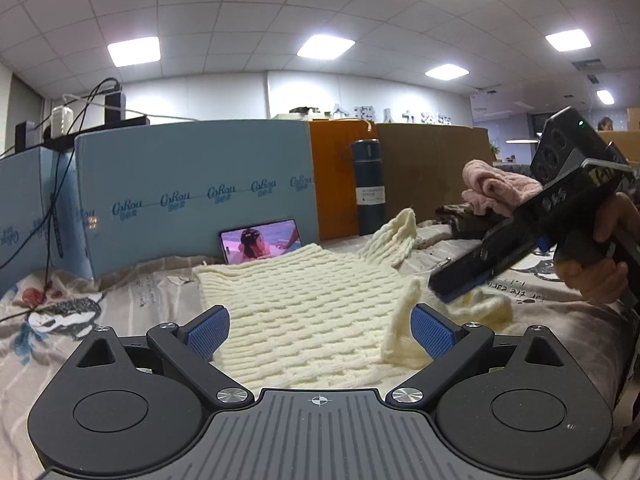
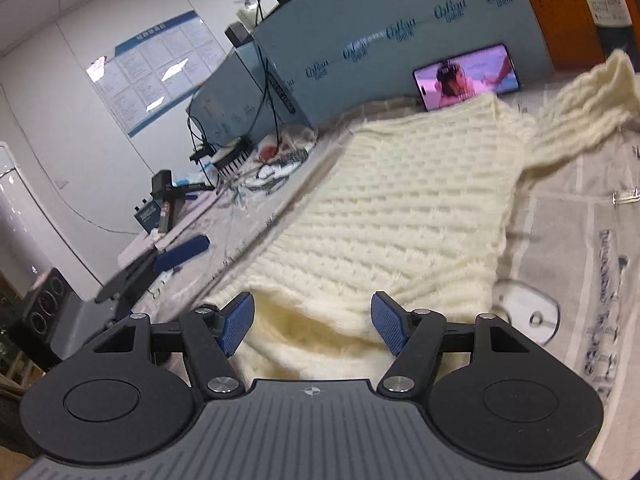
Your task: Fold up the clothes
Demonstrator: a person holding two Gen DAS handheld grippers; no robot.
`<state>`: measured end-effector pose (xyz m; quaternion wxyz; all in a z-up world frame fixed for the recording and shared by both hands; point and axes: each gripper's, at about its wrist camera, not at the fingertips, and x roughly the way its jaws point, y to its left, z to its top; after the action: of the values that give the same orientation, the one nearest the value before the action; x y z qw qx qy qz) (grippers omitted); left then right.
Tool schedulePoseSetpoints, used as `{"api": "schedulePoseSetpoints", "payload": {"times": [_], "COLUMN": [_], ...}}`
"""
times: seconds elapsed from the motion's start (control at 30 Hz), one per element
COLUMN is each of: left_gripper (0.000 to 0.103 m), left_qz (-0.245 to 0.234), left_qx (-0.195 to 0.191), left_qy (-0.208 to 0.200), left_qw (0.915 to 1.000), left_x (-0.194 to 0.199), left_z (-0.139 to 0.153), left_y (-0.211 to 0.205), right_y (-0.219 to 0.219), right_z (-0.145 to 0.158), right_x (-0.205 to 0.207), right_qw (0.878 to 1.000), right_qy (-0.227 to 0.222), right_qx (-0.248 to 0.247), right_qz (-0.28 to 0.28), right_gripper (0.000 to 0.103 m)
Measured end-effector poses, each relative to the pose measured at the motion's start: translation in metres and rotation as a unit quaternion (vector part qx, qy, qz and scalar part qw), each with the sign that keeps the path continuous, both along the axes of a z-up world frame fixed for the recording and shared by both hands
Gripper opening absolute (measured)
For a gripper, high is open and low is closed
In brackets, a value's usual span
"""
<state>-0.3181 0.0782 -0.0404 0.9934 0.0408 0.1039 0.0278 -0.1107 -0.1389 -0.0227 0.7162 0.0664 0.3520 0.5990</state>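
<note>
Cream sweater (image 1: pixel 304 300), chunky knit in raised, basket-like rows, spread flat on a printed sheet (image 1: pixel 72 312). One sleeve (image 1: pixel 394 236) stretched away to the far right, its cuff lifted slightly off the sheet. Near hem rumpled, with a fold (image 1: pixel 402 332) standing up in a ridge and a loose lump of knit beyond it.

Left gripper (image 1: pixel 320 330) wide open, holding nothing. Body of the sweater straight ahead and running in between the blue pads (image 1: pixel 208 332); standing fold just inside the right-hand pad, contact not clear. Phone (image 1: pixel 262 240) propped beyond the sweater's far edge, against a blue panel (image 1: pixel 192 184). Flask (image 1: pixel 368 184) ahead and right, pink cloth (image 1: pixel 496 188) farther right.

Right gripper (image 2: pixel 312 326) open too, gripping nothing. Rumpled hem (image 2: pixel 308 340) directly below and between the pads (image 2: pixel 238 324), neither pad pressing it. Rest of the sweater (image 2: pixel 400 200) fanning out ahead, sleeve (image 2: pixel 580 108) off to the upper right, phone (image 2: pixel 466 76) past the far edge. From the left view, right gripper (image 1: pixel 452 284) low over the lump at the sweater's right edge, gripped by a hand (image 1: pixel 600 264).
</note>
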Motion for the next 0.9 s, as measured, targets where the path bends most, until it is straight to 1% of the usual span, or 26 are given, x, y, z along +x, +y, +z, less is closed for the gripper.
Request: {"api": "schedulePoseSetpoints", "payload": {"times": [0.07,0.13,0.17,0.23,0.3,0.4,0.5,0.57,0.63,0.7,0.73,0.8,0.9], "left_gripper": [0.099,0.101,0.103,0.103,0.103,0.103,0.103,0.103,0.103,0.103,0.103,0.103,0.103], "left_qz": [0.007,0.012,0.014,0.012,0.020,0.057,0.100,0.112,0.123,0.120,0.121,0.126,0.131], "left_qx": [-0.013,-0.030,-0.040,-0.062,-0.088,-0.143,-0.195,-0.224,-0.252,-0.288,-0.298,-0.292,-0.293], "left_qy": [-0.003,-0.007,-0.010,-0.016,-0.023,-0.030,-0.026,-0.025,-0.023,-0.024,-0.024,-0.031,-0.058], "left_qw": [0.9999,0.9994,0.9990,0.9978,0.9956,0.9876,0.9753,0.9679,0.9595,0.9496,0.9468,0.9474,0.9451], "left_x": [0.000,0.000,0.000,0.002,0.006,0.019,0.037,0.048,0.059,0.066,0.069,0.068,0.059], "left_z": [0.002,0.004,0.005,0.009,0.016,0.030,0.039,0.036,0.032,0.022,0.018,0.014,0.012], "left_y": [0.004,0.009,0.012,0.020,0.029,0.050,0.070,0.080,0.089,0.097,0.099,0.099,0.101], "right_y": [-0.005,-0.008,-0.008,-0.008,-0.006,-0.003,0.003,0.005,0.005,0.003,0.002,0.001,-0.006], "right_z": [0.015,0.030,0.035,0.042,0.045,0.047,0.044,0.039,0.032,0.023,0.018,0.010,0.001], "right_x": [0.005,0.014,0.022,0.043,0.064,0.096,0.129,0.151,0.170,0.186,0.193,0.202,0.204], "right_qw": [1.000,0.998,0.996,0.993,0.989,0.982,0.975,0.967,0.956,0.949,0.944,0.937,0.931], "right_qy": [-0.022,-0.050,-0.062,-0.072,-0.077,-0.085,-0.075,-0.064,-0.054,-0.043,-0.042,-0.045,-0.044], "right_qx": [0.020,0.040,0.048,0.051,0.046,0.040,0.036,0.032,0.028,0.016,0.008,-0.018,-0.020], "right_qz": [-0.007,-0.023,-0.037,-0.079,-0.116,-0.163,-0.208,-0.246,-0.287,-0.312,-0.327,-0.345,-0.362], "right_gripper": [0.066,0.069,0.070,0.072,0.075,0.084,0.086,0.087,0.087,0.087,0.087,0.087,0.087]}}
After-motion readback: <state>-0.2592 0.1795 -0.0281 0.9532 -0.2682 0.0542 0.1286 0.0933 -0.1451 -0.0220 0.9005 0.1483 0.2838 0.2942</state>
